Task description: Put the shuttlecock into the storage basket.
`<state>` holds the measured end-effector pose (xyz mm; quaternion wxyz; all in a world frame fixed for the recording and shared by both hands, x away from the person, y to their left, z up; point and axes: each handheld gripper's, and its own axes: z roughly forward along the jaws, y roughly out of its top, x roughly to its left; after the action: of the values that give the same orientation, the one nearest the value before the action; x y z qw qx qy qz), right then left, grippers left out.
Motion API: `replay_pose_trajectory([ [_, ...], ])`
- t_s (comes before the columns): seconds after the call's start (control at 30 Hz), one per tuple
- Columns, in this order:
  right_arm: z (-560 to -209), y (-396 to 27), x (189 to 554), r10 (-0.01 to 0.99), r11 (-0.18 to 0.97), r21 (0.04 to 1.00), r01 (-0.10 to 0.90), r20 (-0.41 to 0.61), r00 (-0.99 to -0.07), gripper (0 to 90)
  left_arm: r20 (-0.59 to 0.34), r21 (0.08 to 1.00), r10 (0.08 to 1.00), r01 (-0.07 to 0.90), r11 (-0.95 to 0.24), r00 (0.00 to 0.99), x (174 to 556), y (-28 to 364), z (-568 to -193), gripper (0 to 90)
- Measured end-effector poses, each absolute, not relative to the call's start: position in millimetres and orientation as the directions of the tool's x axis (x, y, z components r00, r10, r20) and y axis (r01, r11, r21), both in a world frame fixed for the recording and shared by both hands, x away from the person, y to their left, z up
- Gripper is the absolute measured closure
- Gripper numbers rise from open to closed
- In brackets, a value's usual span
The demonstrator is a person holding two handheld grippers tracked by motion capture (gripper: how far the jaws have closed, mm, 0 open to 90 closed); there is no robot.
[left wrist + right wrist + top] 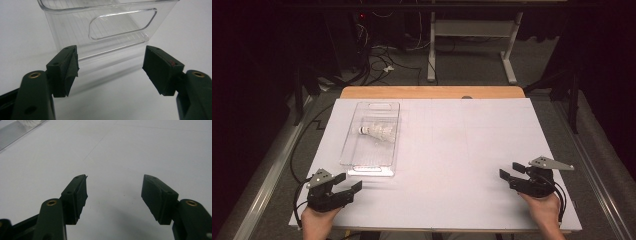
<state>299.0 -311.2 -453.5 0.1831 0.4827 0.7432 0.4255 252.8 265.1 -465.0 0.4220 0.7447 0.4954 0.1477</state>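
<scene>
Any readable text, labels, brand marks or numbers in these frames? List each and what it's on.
None readable.
Clear plastic bin: no label or print; plain ribs and handle cutout.
Shuttlecock in the bin: too small to tell any marking.
White table sheet: blank, only faint seam lines.
Left hand-held gripper and right hand-held gripper: black jaws, brass inserts, no lettering.

A lab or test room is suggested. A white board [452, 165] is laid over a wooden tabletop [432, 92] as a plain work surface. Loose cables [382, 60] are seen tangled on the grey carpet [472, 67] behind it, beside the white legs of an adjustable desk [472, 30]. The surroundings are kept dark, with metal rails [272, 170] running along the sides
</scene>
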Motion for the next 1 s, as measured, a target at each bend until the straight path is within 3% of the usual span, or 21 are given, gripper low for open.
replay_pose_trajectory([
  [1.0,-461,-328,281,0.901,0.096,0.833,0.545,0.16,-0.404,34.5,-0.217,0.776,0.862,0.617,-0.132,0.457,252,268,-465,29.5],
])
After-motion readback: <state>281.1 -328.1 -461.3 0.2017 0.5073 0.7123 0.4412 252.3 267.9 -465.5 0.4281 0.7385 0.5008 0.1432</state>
